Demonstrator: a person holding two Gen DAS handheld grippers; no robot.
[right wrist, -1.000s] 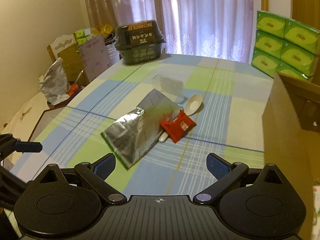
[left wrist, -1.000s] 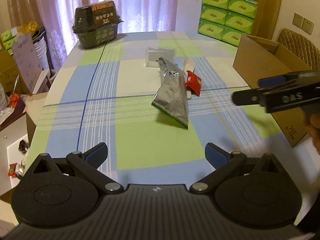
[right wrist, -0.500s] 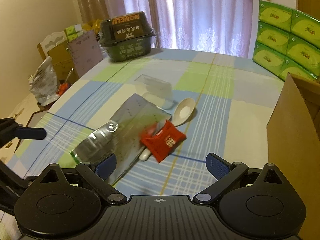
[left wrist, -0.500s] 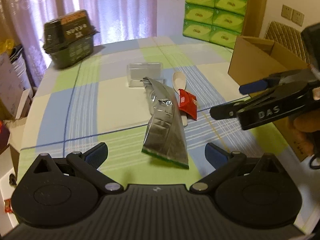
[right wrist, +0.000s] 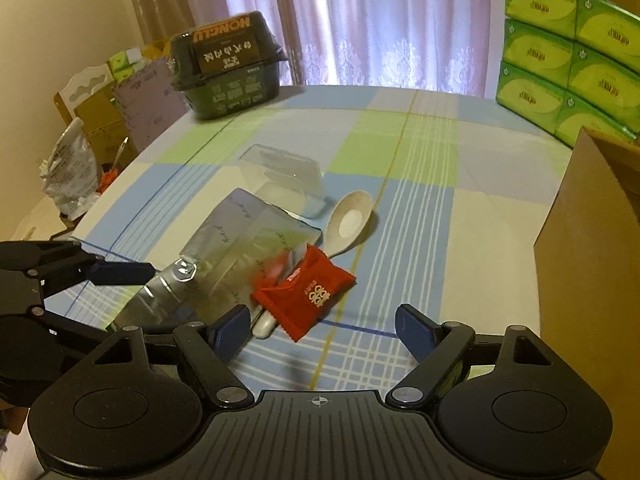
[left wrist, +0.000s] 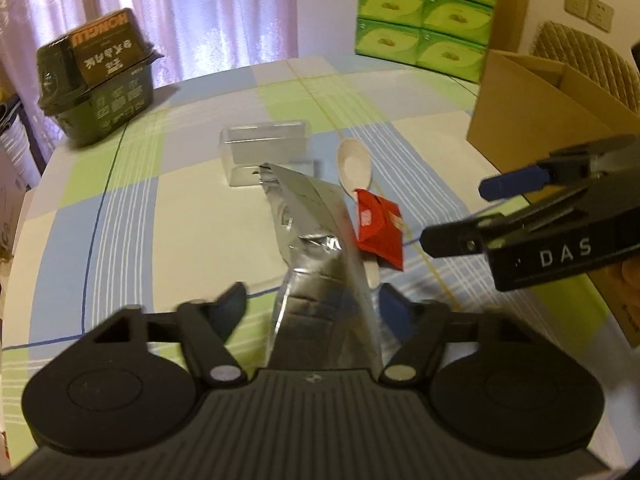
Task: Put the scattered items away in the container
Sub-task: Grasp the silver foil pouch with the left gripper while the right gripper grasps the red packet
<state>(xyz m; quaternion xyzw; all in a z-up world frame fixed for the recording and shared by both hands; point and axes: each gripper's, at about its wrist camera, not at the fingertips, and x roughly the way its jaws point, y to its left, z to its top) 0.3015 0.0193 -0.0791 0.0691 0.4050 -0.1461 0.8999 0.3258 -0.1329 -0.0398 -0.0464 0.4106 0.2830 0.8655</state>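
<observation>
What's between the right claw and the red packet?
Nothing: in the right wrist view only bare tablecloth separates the open right claw from the red packet.

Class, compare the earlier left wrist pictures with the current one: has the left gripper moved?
Yes. The left gripper has advanced toward the silver foil bag, whose near end now lies between its open fingers, where bare tablecloth showed before.

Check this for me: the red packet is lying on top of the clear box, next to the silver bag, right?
Not quite. The red packet lies on the spoon handle, next to the silver bag; the clear box sits farther back. The right wrist view shows it.
</observation>
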